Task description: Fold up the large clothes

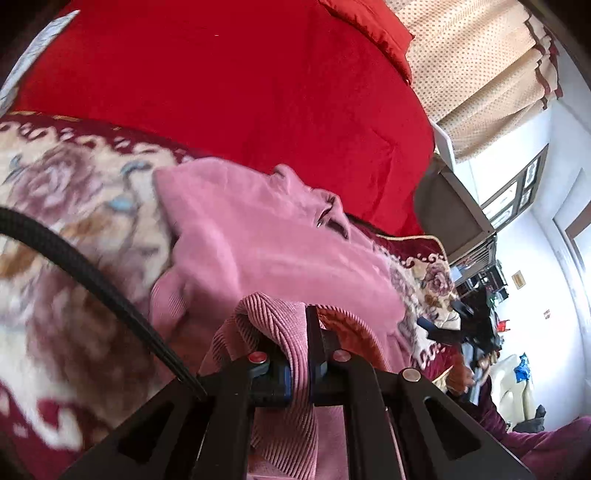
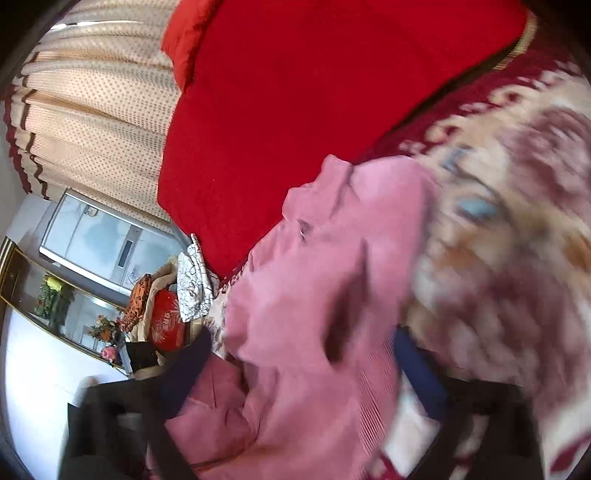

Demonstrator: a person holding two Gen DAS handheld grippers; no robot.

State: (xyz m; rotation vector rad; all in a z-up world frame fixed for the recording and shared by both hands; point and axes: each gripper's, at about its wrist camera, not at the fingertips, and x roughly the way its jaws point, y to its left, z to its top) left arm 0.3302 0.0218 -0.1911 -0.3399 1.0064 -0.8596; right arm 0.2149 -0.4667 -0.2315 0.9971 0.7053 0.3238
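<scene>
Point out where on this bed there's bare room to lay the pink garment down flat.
Most open: the red quilt beyond the pink garment, bordered by the curtain and red pillow. The floral blanket beside the garment is also bare. Crowded: the bedside past the blanket's edge, piled with clutter. The left gripper pinches the ribbed hem; the right gripper stands open.

Bright daylight floods both fisheye views, blowing out the white walls (image 1: 546, 258); edges curve into black corners; motion blur smears the floral blanket (image 2: 517, 229) and right-view foreground.
</scene>
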